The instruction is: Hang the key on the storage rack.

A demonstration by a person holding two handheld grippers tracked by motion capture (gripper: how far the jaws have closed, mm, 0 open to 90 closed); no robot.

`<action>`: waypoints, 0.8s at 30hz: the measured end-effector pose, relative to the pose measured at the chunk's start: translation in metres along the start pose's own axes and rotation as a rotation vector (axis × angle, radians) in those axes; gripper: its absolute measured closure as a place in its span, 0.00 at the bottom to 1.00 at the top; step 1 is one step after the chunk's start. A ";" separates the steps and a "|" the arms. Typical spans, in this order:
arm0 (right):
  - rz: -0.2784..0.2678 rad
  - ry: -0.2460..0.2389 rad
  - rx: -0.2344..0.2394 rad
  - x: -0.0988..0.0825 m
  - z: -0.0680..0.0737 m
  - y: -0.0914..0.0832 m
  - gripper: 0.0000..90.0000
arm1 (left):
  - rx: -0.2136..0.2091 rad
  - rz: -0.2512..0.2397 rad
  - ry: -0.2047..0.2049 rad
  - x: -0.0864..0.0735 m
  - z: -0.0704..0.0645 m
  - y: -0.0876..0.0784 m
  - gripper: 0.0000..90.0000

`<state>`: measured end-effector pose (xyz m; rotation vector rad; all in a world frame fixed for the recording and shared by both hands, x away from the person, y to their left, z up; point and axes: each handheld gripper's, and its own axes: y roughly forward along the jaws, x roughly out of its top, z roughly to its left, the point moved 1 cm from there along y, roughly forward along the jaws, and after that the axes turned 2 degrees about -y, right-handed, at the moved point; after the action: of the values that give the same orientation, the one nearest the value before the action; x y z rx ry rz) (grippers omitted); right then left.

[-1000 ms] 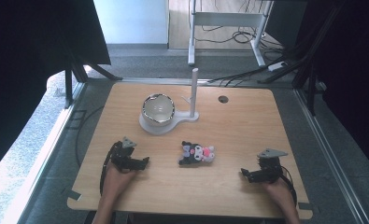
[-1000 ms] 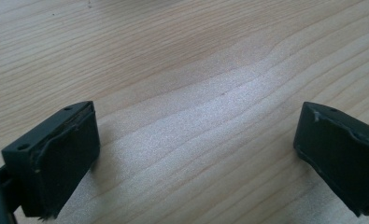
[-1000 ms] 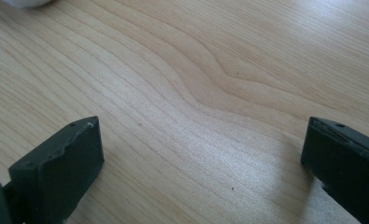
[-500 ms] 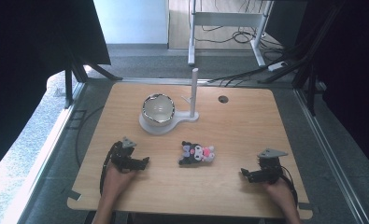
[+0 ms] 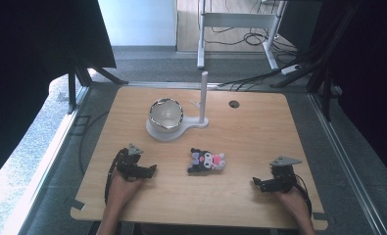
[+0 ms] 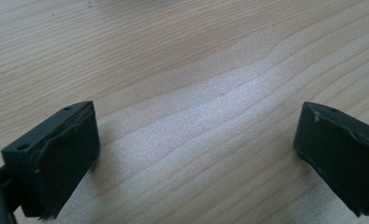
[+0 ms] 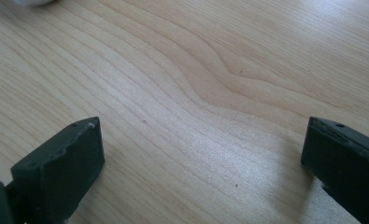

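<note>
A: Start big. What carries everything?

B: The wooden worktop [image 5: 250, 142]. You stand at its near edge, and both your forearms come in from the bottom of the high view.

A: And on it?

B: Toward the far side sits a white stand [image 5: 174, 131], a flat base with a thin upright post [image 5: 203, 95] rising at its right end. A bowl [image 5: 165, 113] with a dark patterned rim rests on the round left part of that base.

A: Where is the toy?

B: The plush toy [image 5: 206, 161] lies on the worktop nearer to you than the stand, roughly midway between your two hands. It is black with a pale face and some pink. Nothing touches it.

A: My left gripper?

B: Your left gripper [image 5: 149, 170] rests low on the worktop, left of the toy and apart from it. In the left gripper view its fingers [image 6: 56, 158] stand wide apart with bare wood between them, so it holds nothing.

A: And the right?

B: Your right gripper [image 5: 258, 183] sits near the right front corner, farther from the toy than the left one. In the right gripper view its fingers [image 7: 60, 172] are likewise spread wide over bare wood grain, empty.

A: Anything smaller?

B: A small dark round hole [image 5: 234, 104] in the worktop, right of the post.
</note>
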<state>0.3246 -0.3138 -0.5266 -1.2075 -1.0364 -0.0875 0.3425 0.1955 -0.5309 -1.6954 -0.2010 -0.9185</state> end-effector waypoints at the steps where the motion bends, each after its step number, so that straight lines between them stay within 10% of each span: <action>1: 0.000 0.001 0.000 0.000 0.000 0.000 0.00 | 0.000 0.000 0.000 0.000 0.000 0.000 0.00; 24: 0.039 -0.097 0.051 0.017 0.007 -0.003 0.00 | 0.000 -0.001 0.000 0.000 0.000 0.000 0.00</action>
<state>0.3279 -0.3018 -0.5132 -1.1947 -1.0930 0.0282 0.3424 0.1954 -0.5309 -1.6957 -0.2015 -0.9187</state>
